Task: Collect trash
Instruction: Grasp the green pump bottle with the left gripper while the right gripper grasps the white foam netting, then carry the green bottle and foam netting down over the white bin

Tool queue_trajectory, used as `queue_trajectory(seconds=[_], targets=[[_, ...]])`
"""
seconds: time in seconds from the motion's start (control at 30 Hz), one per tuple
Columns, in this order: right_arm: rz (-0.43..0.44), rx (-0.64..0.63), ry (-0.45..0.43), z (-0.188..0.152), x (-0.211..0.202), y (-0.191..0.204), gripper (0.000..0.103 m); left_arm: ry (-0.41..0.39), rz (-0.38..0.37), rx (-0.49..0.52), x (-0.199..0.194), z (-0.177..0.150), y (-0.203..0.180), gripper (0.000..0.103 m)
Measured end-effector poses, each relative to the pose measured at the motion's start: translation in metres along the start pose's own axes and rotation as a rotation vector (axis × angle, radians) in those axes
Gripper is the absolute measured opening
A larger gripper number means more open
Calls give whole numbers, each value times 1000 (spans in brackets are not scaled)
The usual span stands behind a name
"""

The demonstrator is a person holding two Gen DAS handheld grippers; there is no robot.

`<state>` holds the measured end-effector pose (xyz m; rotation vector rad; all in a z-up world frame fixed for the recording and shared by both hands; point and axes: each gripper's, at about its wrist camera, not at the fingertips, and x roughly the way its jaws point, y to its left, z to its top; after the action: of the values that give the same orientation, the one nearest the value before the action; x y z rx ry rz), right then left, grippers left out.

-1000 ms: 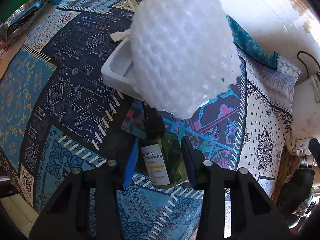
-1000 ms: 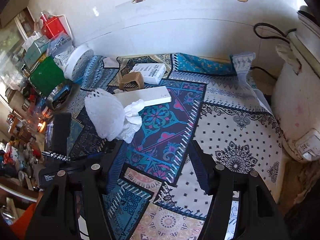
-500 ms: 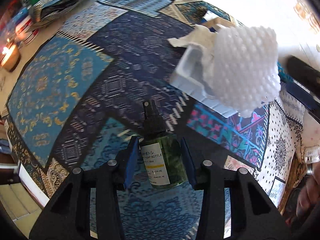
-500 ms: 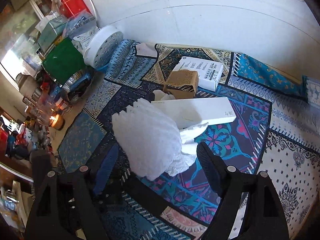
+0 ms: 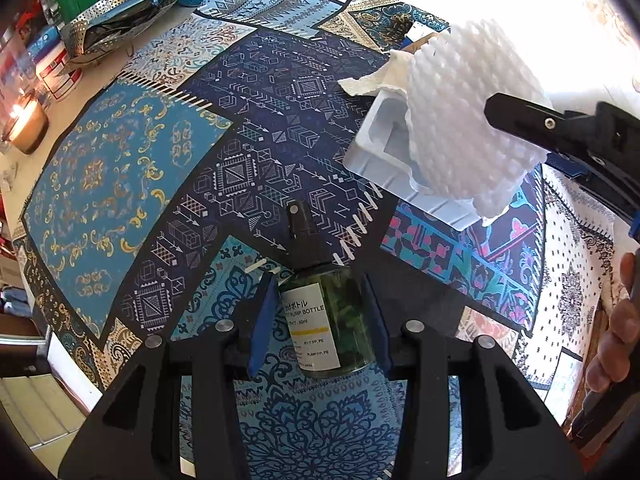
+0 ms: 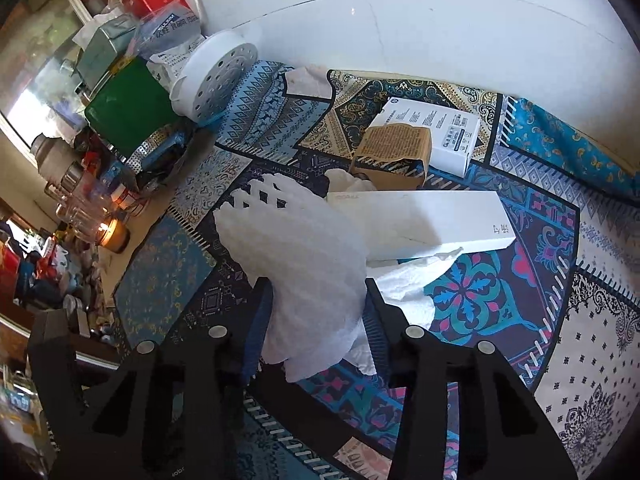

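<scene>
My left gripper (image 5: 320,312) is shut on a small green pump bottle (image 5: 326,320) with a black spray top, held above the patterned cloth (image 5: 132,168). My right gripper (image 6: 318,312) is shut on a white foam net sleeve (image 6: 296,264) together with a crumpled white paper towel (image 6: 404,292). The foam net (image 5: 468,120) and the right gripper's finger (image 5: 560,132) also show in the left wrist view at the upper right. A long white box (image 6: 424,224) lies just beyond the foam; its open end (image 5: 384,160) shows in the left wrist view.
A brown carton (image 6: 392,156) and a white printed box (image 6: 432,136) lie behind the long box. At the left edge stand a lit candle (image 6: 112,234), a green tin (image 6: 128,112), a white perforated disc (image 6: 216,80) and a metal steamer basket (image 5: 108,20). A wall (image 6: 440,20) rises behind.
The right gripper has closed on the foam net and paper towel. The left gripper, still holding the bottle, has drawn back from the foam, so more cloth shows.
</scene>
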<state>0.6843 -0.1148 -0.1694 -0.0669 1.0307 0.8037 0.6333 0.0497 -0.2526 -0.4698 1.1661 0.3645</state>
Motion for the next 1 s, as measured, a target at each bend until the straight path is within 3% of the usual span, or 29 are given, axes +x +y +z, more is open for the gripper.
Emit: queue_trajectory(seconds=[0.23,0.57,0.77,1.0], targets=[[23,57,-54,-4,-29,1,38,-42,-12,46,-24,-6,-5,41],[-96,63,-153,-37,-79,38,38,-139,-88,147,-79,-19,0,41],[-200,135,-203,-82,-97,76,38,-157,-163,246,-104,-44,27,41],[-320,272,-259,-158,-106,129,38,-167,-237,404,-131,-94,76,41]])
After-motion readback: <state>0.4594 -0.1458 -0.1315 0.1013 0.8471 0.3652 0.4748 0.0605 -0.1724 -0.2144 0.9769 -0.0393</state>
